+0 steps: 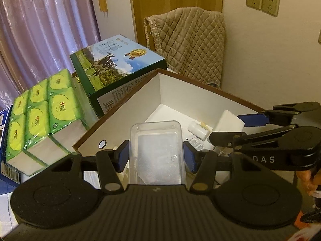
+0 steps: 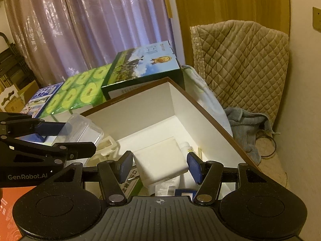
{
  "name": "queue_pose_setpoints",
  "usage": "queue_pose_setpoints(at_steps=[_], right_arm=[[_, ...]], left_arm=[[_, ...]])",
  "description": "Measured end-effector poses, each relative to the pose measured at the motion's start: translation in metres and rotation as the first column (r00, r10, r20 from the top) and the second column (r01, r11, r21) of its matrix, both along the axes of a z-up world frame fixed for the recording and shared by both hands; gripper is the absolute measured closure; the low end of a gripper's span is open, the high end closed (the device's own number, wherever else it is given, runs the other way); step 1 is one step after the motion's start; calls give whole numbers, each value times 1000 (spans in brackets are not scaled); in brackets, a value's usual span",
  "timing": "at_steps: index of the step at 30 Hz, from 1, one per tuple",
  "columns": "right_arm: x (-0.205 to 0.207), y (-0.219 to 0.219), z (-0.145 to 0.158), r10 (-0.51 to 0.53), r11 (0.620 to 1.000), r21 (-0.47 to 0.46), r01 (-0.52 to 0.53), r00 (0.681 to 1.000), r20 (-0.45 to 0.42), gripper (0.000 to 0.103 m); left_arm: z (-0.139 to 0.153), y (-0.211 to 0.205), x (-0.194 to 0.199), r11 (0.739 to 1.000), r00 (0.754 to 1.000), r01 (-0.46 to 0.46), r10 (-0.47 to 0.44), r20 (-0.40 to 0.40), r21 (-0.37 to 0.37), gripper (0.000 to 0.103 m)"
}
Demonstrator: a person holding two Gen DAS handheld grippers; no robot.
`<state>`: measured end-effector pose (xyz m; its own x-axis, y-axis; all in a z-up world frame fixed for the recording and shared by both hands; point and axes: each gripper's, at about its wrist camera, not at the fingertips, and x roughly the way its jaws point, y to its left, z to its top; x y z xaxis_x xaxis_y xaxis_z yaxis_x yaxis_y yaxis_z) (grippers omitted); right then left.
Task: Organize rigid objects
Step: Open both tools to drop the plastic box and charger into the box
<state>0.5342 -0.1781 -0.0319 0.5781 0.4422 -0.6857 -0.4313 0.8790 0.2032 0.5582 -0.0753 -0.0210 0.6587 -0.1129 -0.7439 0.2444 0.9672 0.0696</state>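
Left tool (image 1: 156,156): clamped on clear plastic case (image 1: 156,152)
Right tool (image 2: 160,166): apart, over white block (image 2: 160,160)
White box (image 2: 140,108): open, beneath both

The left gripper (image 1: 156,156) held a clear plastic container (image 1: 156,150) between its blue pads (image 1: 122,156), the container's bottom facing the camera, above the near corner of a white-walled box with a brown rim (image 1: 176,88). Inside that box lay a white rectangular block (image 1: 230,120) and a small white bottle (image 1: 197,129) just beside it. The right gripper (image 1: 232,127) reached in from the right with its jaws on either side of the block. Beyond the box's left wall sat a green tissue pack (image 1: 38,118) and a green printed carton (image 1: 118,64). A quilted beige cover (image 1: 190,42) hung against the wall.
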Motion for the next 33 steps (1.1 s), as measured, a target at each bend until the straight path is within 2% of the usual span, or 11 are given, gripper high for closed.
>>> queue_pose_setpoints(at_steps=[18, 25, 33], right_arm=[[46, 19, -31, -4, 999, -51, 0, 998, -63, 47], [58, 22, -40, -18, 998, -68, 12, 997, -80, 47], [67, 23, -45, -27, 997, -73, 20, 995, -92, 47]], left_arm=[[-34, 5, 52, 1000, 997, -9, 11, -79, 24, 51], [-46, 8, 70, 1000, 993, -24, 25, -113, 9, 50], [-54, 13, 82, 999, 992, -49, 48, -115, 1, 49]])
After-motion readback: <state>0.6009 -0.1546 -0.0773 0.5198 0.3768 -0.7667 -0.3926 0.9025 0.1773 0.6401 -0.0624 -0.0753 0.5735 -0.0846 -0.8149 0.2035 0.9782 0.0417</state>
